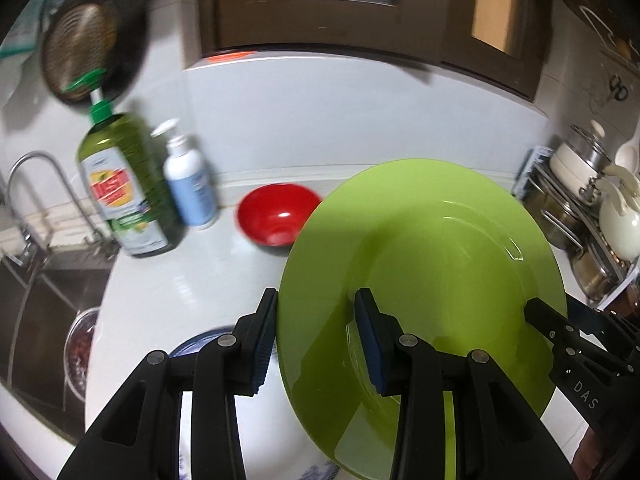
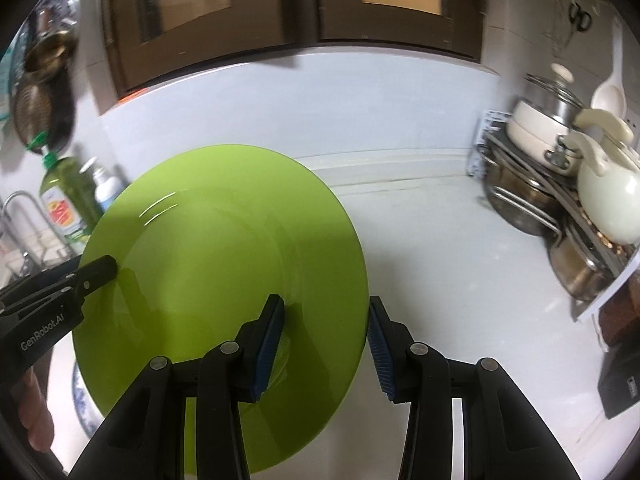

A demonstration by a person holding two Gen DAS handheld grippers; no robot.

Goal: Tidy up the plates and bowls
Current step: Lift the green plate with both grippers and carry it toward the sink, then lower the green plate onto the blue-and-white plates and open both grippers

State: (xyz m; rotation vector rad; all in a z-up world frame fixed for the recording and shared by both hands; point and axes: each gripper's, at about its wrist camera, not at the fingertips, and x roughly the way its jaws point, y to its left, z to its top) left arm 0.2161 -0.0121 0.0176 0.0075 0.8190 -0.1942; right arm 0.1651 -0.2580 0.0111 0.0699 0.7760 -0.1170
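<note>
Glossy green round plate (image 1: 440,260) looks rigid, slick and breakable, best taken at opposite rims. It hangs tilted above the white surface (image 2: 440,260), over a blue-patterned plate (image 1: 200,344). The left gripper (image 1: 316,340) and right gripper (image 2: 326,348) each straddle a rim, one of the fingers above and one outside; whether they actually clamp, I cannot tell.

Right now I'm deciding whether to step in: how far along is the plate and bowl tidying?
Nothing looks finished. In hand: both grippers, left and right, straddle opposite rims of the green plate. Left to do: the red bowl sits alone on the counter, and a blue-patterned plate lies underneath.
</note>
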